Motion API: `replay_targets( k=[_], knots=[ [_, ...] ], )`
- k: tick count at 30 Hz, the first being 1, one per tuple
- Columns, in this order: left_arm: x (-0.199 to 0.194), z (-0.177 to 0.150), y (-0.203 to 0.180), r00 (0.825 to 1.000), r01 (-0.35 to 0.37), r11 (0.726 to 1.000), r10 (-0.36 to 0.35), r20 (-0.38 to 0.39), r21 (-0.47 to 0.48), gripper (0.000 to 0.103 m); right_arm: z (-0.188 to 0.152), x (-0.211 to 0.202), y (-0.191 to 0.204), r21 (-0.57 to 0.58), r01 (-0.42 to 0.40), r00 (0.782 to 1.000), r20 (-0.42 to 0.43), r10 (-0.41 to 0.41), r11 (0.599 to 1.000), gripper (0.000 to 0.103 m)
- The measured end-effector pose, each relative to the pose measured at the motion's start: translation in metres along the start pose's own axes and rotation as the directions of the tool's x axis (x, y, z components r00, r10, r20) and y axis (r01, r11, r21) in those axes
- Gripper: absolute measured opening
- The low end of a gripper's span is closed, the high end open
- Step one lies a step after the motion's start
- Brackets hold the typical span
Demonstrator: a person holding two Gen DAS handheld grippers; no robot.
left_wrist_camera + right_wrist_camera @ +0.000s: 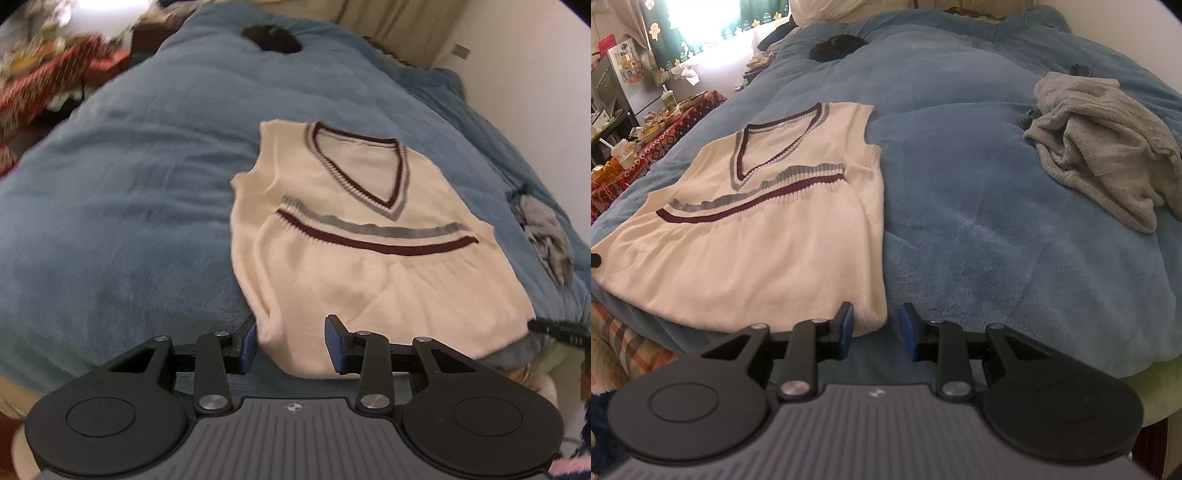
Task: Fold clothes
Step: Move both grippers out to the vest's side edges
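A cream knitted vest point(354, 280) with a V-neck and maroon and grey stripes lies flat on the blue blanket point(129, 192), neck away from me. My left gripper point(291, 341) sits at the vest's near left hem corner. Its jaws stand apart with the cloth lying between them, and the pads do not pinch it. In the right wrist view the same vest point(768, 236) spreads to the left. My right gripper point(877, 326) is at its near right hem corner. Its jaws are also apart, and the corner lies loose beside the left fingertip point(846, 325).
A crumpled grey garment point(1108, 155) lies on the blanket point(979, 229) to the right of the vest. A small dark item point(836, 46) rests near the bed's far end. A cluttered side table with a red patterned cloth point(665, 140) stands left of the bed, a pale wall point(524, 81) on the right.
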State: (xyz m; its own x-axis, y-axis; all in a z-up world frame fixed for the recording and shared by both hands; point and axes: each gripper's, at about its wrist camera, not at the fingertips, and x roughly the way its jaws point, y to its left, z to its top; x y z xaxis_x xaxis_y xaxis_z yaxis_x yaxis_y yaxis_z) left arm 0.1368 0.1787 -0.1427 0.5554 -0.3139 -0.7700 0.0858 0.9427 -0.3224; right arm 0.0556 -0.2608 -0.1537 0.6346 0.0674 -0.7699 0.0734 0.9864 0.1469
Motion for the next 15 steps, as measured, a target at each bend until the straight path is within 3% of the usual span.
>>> replay_targets(
  k=[4, 11, 15],
  knots=[
    [0.004, 0.002, 0.006, 1.000, -0.002, 0.999, 0.002, 0.001, -0.041, 0.025, -0.001, -0.003, -0.004, 0.008, 0.002, 1.000, -0.001, -0.002, 1.000, 0.031],
    [0.009, 0.005, -0.003, 1.000, -0.015, 1.000, 0.015, -0.007, 0.015, 0.025, -0.003, -0.002, -0.011, 0.057, -0.022, 1.000, 0.001, 0.022, 0.998, 0.034],
    [0.013, 0.004, -0.002, 1.000, -0.020, 1.000, 0.021, -0.015, 0.017, 0.025, -0.006, 0.003, -0.008, 0.053, -0.095, 0.995, -0.006, 0.096, 0.994, 0.038]
  ],
)
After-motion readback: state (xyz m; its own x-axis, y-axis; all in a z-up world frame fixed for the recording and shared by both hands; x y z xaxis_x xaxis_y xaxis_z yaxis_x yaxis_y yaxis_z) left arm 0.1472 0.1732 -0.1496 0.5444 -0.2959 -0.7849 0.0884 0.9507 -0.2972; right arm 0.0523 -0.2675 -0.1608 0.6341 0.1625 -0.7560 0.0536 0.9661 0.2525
